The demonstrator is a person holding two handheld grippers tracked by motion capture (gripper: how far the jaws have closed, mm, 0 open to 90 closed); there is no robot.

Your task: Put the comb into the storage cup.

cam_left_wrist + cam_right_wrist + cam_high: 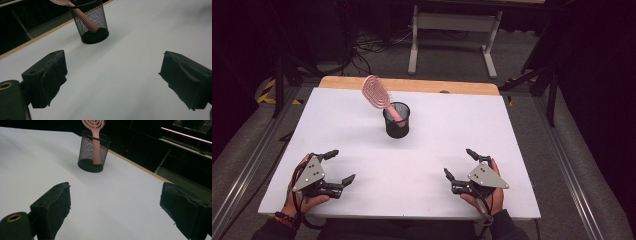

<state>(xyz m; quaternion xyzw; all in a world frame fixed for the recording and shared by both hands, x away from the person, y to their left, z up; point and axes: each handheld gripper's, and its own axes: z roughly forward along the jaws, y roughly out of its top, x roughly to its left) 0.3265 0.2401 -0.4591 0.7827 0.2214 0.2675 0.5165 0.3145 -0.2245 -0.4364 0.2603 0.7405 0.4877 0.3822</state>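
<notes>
A white, matte table (362, 125) fills the scene, with a strip of pale wood showing along its far edge.

At the near left, the left gripper (338, 166) rests in a person's hand, topped by a grey three-cornered plate with small holes. Its two black jaws stand wide apart with nothing between them. In the left gripper view the jaw pads look soft and rough, with ragged edges like torn foam.

Toward the far middle of the table stands a round cup (396, 120) of black wire mesh, upright, well apart from both grippers. A pink hairbrush (377, 93) stands in it, handle down. Its oval head, slotted in curved rows, leans out over the rim to the upper left. From above, the whole head shows. The left gripper view cuts most of the head off but shows the handle slanting through the mesh to the solid black base. The right gripper view shows part of the ringed pattern of the head.

At the near right, the right gripper (461, 163) lies in the other hand, jaws likewise spread wide and holding nothing.
</notes>
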